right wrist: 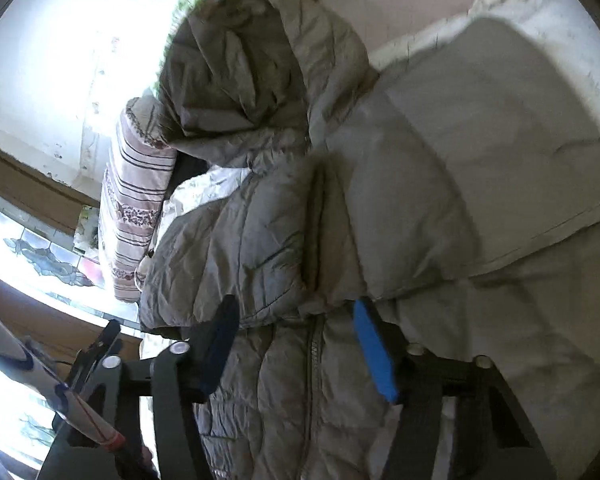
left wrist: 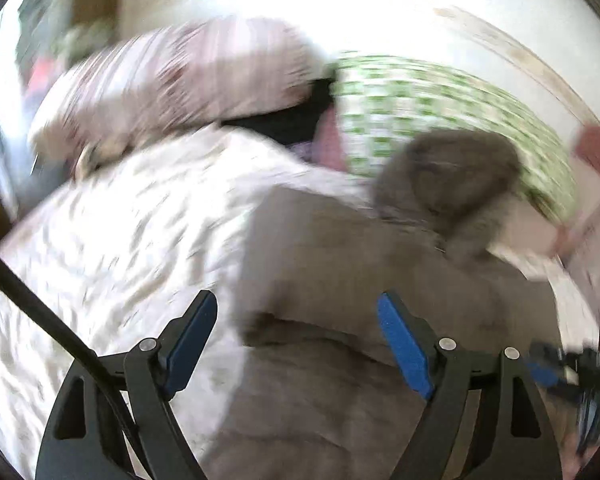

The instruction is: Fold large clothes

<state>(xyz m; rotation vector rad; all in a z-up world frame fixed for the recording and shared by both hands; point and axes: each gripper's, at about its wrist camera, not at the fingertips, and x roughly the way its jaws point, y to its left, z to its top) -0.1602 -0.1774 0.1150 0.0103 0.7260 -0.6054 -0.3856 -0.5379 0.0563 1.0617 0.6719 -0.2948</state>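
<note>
A grey quilted jacket (left wrist: 340, 264) with a hood (left wrist: 448, 176) lies spread on a bed with a white patterned cover (left wrist: 100, 240); the left wrist view is blurred. My left gripper (left wrist: 296, 304) hangs open just over the jacket's left edge, with nothing pinched between its blue pads. In the right wrist view the jacket (right wrist: 260, 240) fills the middle, zip line (right wrist: 314, 356) running toward me, hood (right wrist: 236, 92) at the top. My right gripper (right wrist: 296, 312) stands open astride the zip area; quilted fabric bulges between the fingers, but the pads do not clamp it.
A pink striped pillow (left wrist: 180, 80) (right wrist: 136, 208) and a green checked pillow (left wrist: 420, 104) lie beyond the hood at the head of the bed. A black cable (left wrist: 40, 308) crosses the lower left. A window with patterned glass (right wrist: 48, 256) shows at the left.
</note>
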